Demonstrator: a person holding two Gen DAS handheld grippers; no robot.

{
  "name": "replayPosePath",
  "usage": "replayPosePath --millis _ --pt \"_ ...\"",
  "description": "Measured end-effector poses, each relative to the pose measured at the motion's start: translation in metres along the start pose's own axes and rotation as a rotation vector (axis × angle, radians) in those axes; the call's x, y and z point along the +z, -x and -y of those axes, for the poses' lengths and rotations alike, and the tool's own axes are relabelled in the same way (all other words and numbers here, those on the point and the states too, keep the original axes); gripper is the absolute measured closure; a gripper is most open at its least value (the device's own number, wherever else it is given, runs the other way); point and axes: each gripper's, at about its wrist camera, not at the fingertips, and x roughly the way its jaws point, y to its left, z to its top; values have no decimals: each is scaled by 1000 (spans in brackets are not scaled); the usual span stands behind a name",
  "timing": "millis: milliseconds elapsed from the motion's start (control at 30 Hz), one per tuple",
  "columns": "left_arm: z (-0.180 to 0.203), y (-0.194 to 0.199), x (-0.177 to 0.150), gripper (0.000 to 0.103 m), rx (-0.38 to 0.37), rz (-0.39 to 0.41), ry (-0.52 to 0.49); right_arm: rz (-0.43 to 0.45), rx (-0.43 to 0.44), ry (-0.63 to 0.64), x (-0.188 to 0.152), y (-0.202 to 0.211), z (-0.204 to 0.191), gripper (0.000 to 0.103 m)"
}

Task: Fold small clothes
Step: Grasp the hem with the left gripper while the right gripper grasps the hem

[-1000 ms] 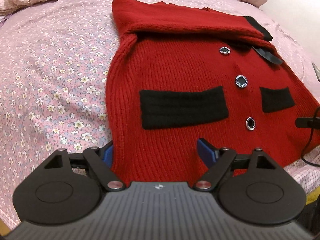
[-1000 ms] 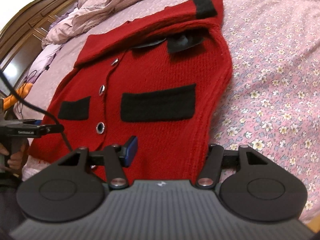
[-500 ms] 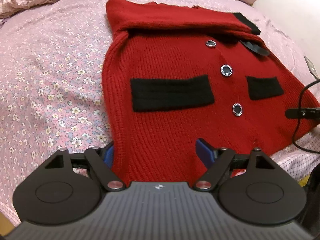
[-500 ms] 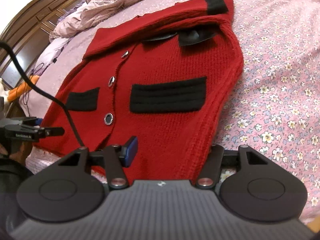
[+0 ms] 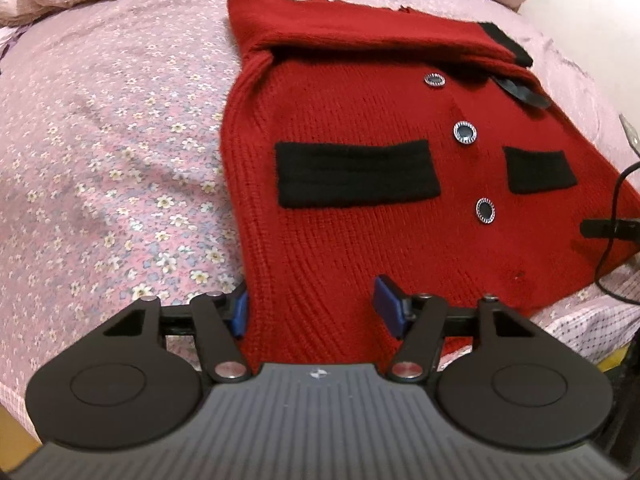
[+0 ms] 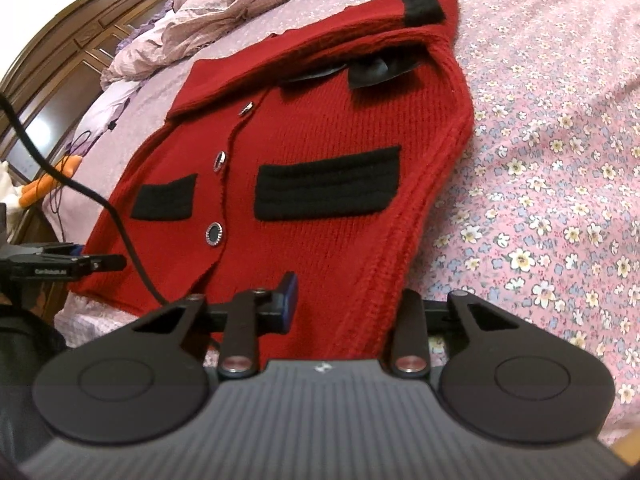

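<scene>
A small red knitted cardigan (image 5: 360, 240) with black pocket bands and round buttons lies flat on the bed, its sleeves folded across the top. It also shows in the right wrist view (image 6: 320, 208). My left gripper (image 5: 314, 312) is open, its blue-padded fingers straddling the hem at the garment's left bottom corner. My right gripper (image 6: 348, 300) is open, straddling the hem at the right bottom corner; its right finger is hidden under the knit. The other gripper's tip (image 6: 60, 268) shows at the left of the right wrist view.
The floral pink bedsheet (image 5: 100, 160) covers the bed. A crumpled pink duvet (image 6: 224, 12) lies at the head. A dark wooden headboard (image 6: 60, 72) stands beyond. A black cable (image 6: 120, 232) trails over the garment's left edge. The bed's near edge is just below the hem.
Both grippers have shifted slightly relative to the cardigan, which sits a little differently in each view. Both jaws stay open around the hem.
</scene>
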Motion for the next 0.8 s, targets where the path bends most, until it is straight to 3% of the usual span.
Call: replayPosePath --millis 100,233,267,333,433,533,700,767,800 --pt "0 -10 1 29 -26 -2 -6 -3 2 -3 1 -1 0 69" --pt "0 -15 7 29 -40 -6 18 4 8 -5 0 -1 1 69" --pt "0 -15 7 31 -43 -4 20 7 9 -7 -1 0 1 70" --pt "0 -13 7 48 -39 -3 23 17 4 -8 -2 1 1 77" --pt "-4 -11 5 57 -29 -4 36 39 27 -57 -2 3 9 89" --pt "-9 -11 3 56 -43 4 55 59 58 -103 -3 7 14 91" --pt "-3 -13 1 49 -45 9 3 75 60 -113 -5 10 12 91" --pt "-3 -13 3 56 -44 6 10 92 69 -126 -6 12 12 93" --pt "-4 -12 6 71 -42 4 19 105 74 -128 -5 14 12 93"
